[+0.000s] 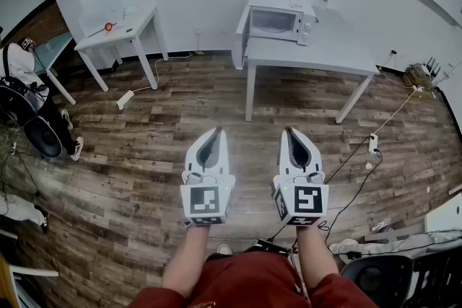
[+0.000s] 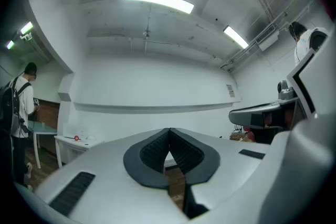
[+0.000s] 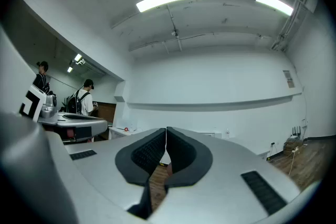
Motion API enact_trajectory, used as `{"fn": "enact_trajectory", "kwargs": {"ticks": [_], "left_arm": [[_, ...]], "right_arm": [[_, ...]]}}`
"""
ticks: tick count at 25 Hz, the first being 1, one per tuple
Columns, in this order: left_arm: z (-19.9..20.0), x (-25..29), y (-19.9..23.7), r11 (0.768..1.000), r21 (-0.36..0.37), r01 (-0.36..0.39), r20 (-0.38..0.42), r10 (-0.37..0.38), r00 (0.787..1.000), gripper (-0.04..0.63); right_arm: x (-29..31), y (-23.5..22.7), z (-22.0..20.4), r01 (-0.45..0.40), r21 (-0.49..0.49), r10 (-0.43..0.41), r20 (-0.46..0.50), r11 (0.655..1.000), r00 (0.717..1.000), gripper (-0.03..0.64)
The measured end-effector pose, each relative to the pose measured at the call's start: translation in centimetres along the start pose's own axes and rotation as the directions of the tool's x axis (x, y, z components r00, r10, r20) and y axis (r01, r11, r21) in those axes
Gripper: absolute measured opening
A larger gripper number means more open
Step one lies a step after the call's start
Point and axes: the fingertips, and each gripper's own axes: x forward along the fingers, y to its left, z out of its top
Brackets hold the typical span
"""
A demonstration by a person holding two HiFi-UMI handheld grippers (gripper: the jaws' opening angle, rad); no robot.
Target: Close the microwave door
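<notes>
A white microwave [image 1: 278, 22] stands at the back left corner of a white table [image 1: 310, 58] across the room. Its door [image 1: 244, 31] hangs open, swung out to the left. My two grippers are held side by side over the wooden floor, well short of the table and pointing toward it. The left gripper [image 1: 216, 130] is shut with nothing between its jaws. The right gripper [image 1: 290, 130] is also shut and empty. In the left gripper view the black pads meet at the tip of the left gripper [image 2: 169, 129]. The right gripper view shows the same for the right gripper [image 3: 166, 128].
A second white table [image 1: 119, 32] with a small red object [image 1: 107, 27] stands at the back left. A person [image 1: 25, 83] with a backpack is at the far left. Cables and power strips [image 1: 373, 144] lie on the floor right of the microwave table.
</notes>
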Motion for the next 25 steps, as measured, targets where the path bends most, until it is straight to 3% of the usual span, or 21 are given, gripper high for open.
{"fn": "enact_trajectory", "kwargs": {"ticks": [4, 8, 12, 25], "left_arm": [[0.1, 0.6, -0.1, 0.999, 0.029, 0.016, -0.004, -0.015, 1.000, 0.028], [0.3, 1.2, -1.0, 1.000, 0.006, 0.018, 0.011, -0.018, 1.000, 0.028], [-0.3, 1.9, -1.5, 0.999, 0.035, 0.023, -0.003, -0.023, 1.000, 0.028], [-2.1, 5.3, -5.7, 0.999, 0.032, 0.015, -0.031, -0.014, 0.999, 0.028]], "right_arm": [[0.5, -0.4, 0.1, 0.001, 0.002, -0.001, -0.001, 1.000, 1.000, 0.028], [0.7, -1.2, -0.2, -0.004, 0.004, 0.004, 0.002, 1.000, 1.000, 0.028], [1.2, -2.0, -0.7, -0.006, 0.014, 0.006, -0.001, 1.000, 1.000, 0.028], [1.8, -6.8, -2.6, -0.024, 0.023, 0.024, 0.002, 0.999, 1.000, 0.029]]}}
